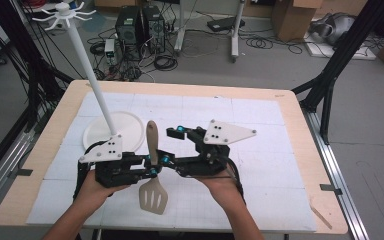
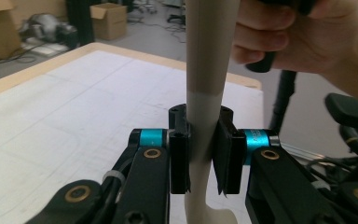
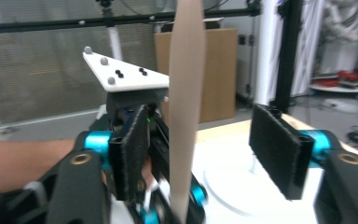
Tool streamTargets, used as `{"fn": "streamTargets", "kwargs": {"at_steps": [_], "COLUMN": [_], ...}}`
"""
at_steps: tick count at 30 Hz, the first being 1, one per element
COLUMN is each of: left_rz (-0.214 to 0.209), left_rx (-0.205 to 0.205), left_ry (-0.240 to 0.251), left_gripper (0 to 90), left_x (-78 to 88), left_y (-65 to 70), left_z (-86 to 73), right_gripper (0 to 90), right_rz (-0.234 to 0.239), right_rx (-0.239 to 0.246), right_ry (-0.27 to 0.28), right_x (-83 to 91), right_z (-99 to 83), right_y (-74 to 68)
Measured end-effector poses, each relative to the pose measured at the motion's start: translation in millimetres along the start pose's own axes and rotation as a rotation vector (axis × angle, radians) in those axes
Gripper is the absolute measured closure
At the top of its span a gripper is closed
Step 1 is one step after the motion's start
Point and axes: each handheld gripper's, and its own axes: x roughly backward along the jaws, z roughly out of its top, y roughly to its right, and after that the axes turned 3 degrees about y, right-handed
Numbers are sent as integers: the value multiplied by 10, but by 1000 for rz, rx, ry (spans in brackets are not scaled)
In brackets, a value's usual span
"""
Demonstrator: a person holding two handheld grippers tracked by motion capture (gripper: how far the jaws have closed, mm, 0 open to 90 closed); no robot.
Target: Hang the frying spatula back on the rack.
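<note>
A beige slotted spatula (image 1: 152,172) with a long tapered handle stands clamped in the left hand-held gripper (image 1: 152,165), while the right hand-held gripper (image 1: 172,145) gapes wide around it

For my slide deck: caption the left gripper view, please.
Left tool clamps the beige spatula handle upright above the table.

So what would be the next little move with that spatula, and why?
Probably draw the right gripper back, clear of the spatula. Its jaws stand wide open around the handle without touching it, while the left gripper is clamped on the handle and carries it alone. Then the left hand could likely lift it toward the white stand with hooks.
</note>
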Motion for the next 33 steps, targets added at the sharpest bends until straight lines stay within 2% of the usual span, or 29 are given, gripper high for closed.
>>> {"fn": "streamTargets", "kwargs": {"at_steps": [2,6,10,16,21,23,26,29,30,33], "left_rz": [32,96,156,256,340,362,402,430,438,448], "left_rx": [8,24,24,27,20,23,36,37,36,29], "left_ry": [-1,17,38,69,76,100,107,97,95,98], "left_gripper": [779,779,779,779,779,779,779,779,779,779], "left_x": [41,138,245,445,584,637,712,774,794,855], "left_y": [-27,-90,-156,-313,-435,-480,-554,-614,-626,-662], "left_z": [2,17,77,287,508,578,636,697,728,844], "right_gripper": [279,239,216,182,173,174,173,174,174,173], "right_rz": [-43,-151,-282,-451,-500,-507,-518,-522,-526,-536], "right_rx": [-14,-18,51,80,86,77,85,93,80,87], "right_ry": [-3,-12,-75,-157,-203,-218,-230,-244,-249,-253], "right_x": [117,399,680,1064,1258,1280,1291,1282,1280,1286], "right_z": [-23,-95,-188,-348,-513,-546,-574,-598,-605,-625], "right_y": [21,95,124,149,181,202,229,241,236,260]}}
